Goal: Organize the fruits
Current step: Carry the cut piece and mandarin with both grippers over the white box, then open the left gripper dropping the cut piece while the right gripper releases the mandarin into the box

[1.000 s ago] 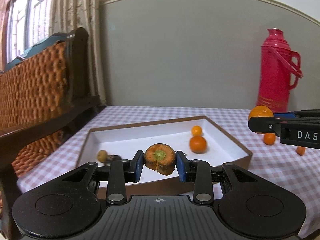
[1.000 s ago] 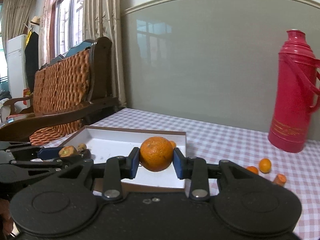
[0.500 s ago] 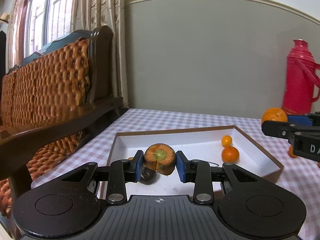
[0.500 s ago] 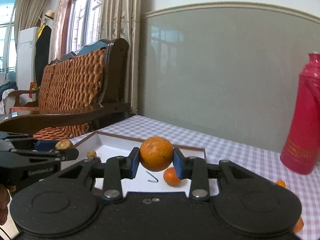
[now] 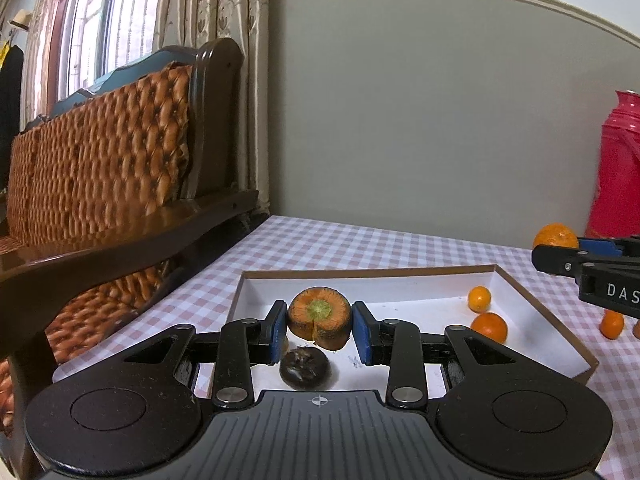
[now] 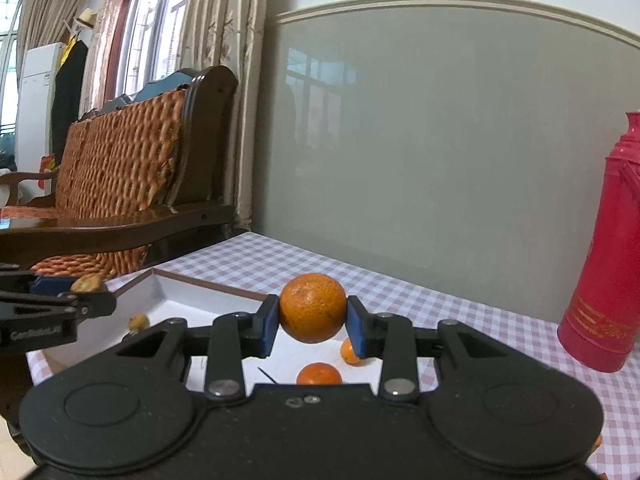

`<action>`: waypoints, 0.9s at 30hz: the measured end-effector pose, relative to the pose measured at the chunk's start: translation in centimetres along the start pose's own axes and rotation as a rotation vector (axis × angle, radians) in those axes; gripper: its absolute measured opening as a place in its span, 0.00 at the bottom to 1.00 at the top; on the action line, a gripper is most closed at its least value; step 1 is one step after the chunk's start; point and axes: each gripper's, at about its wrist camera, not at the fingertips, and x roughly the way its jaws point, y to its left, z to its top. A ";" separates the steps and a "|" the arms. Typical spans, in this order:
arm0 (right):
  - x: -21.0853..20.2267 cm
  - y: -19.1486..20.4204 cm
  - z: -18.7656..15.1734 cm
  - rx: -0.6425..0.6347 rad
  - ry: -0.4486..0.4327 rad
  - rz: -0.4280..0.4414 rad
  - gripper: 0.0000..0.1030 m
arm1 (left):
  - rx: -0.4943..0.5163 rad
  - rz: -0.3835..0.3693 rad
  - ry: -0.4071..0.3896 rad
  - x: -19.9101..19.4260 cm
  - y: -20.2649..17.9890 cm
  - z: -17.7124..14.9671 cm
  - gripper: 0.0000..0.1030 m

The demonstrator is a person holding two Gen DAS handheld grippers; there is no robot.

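My left gripper (image 5: 319, 330) is shut on a carrot stub (image 5: 320, 318) and holds it above the near left part of the white tray (image 5: 400, 294). A dark round fruit (image 5: 305, 366) lies in the tray just below it. Two small oranges (image 5: 489, 326) lie in the tray at the right. My right gripper (image 6: 313, 326) is shut on a large orange (image 6: 313, 306) above the tray's right side (image 6: 176, 294). Two small oranges (image 6: 320, 374) lie in the tray below it. The right gripper also shows in the left wrist view (image 5: 558, 254).
A red thermos (image 6: 612, 264) stands on the checked tablecloth (image 6: 460, 320) at the right. Loose small oranges (image 5: 612, 324) lie on the cloth right of the tray. A wooden sofa (image 5: 120, 184) stands to the left of the table. A small yellowish fruit (image 6: 139, 321) lies in the tray.
Both grippers have moved to the left over the tray, each still holding its load. The left one now hangs over the dark fruit; the thermos has slid toward the right edge.
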 end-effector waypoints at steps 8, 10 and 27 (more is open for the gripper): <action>1.8 -0.2 0.4 0.013 0.010 0.005 0.26 | 0.012 0.015 -0.007 2.8 0.1 1.7 0.34; 2.4 -0.4 0.5 0.014 0.014 0.004 0.26 | 0.008 0.019 -0.003 3.7 0.4 1.9 0.34; 7.1 -2.2 1.0 0.056 0.079 0.009 0.26 | -0.024 0.041 0.031 7.4 1.9 2.3 0.34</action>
